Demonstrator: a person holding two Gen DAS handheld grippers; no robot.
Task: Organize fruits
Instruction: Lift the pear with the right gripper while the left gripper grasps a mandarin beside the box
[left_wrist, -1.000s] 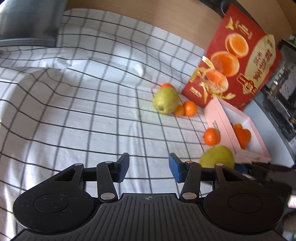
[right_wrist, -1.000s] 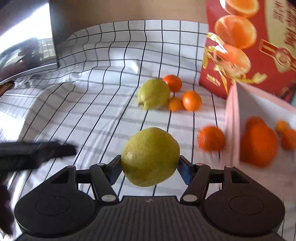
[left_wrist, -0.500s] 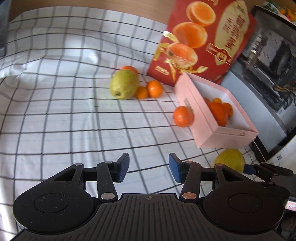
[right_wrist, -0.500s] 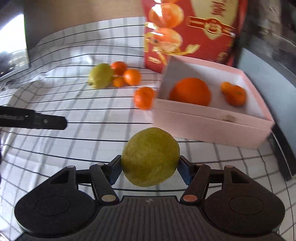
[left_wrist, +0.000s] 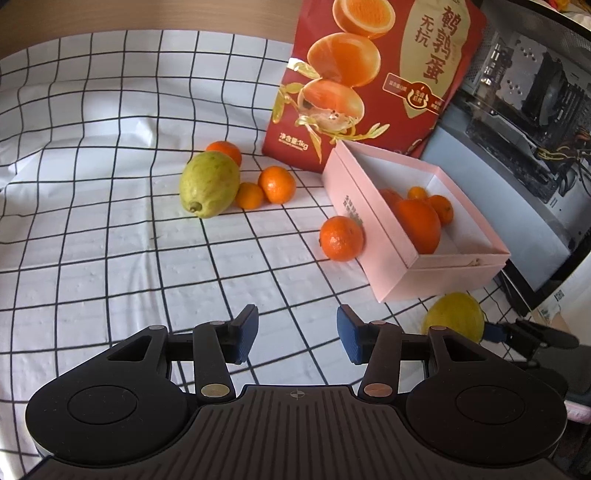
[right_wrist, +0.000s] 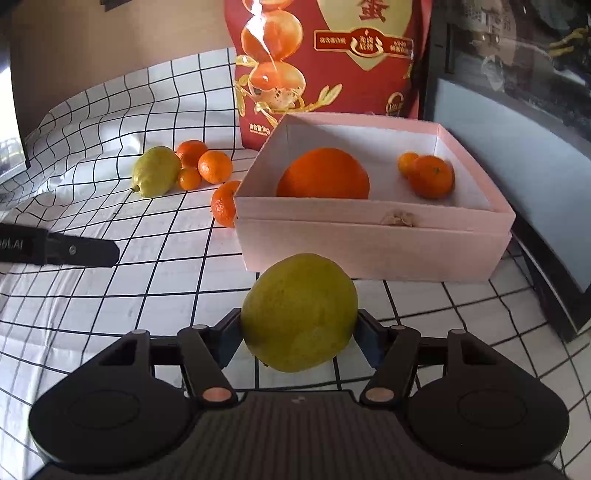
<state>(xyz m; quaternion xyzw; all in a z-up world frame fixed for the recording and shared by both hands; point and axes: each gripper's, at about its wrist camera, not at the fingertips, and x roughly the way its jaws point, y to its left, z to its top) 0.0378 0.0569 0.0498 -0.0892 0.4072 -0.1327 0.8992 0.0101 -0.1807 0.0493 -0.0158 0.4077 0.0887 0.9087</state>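
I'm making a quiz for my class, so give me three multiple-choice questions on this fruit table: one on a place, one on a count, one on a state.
1. Where is the big orange?
A. in the pink box
B. on the cloth
C. in a claw

2. How many fruits lie in the box?
A. one
B. three
C. six

3. The right claw is:
A. open and bare
B. shut on a green fruit
C. out of view

Answers: 1 A, box walls surround it; 2 B, one big, two small; 3 B, both fingers press its sides.
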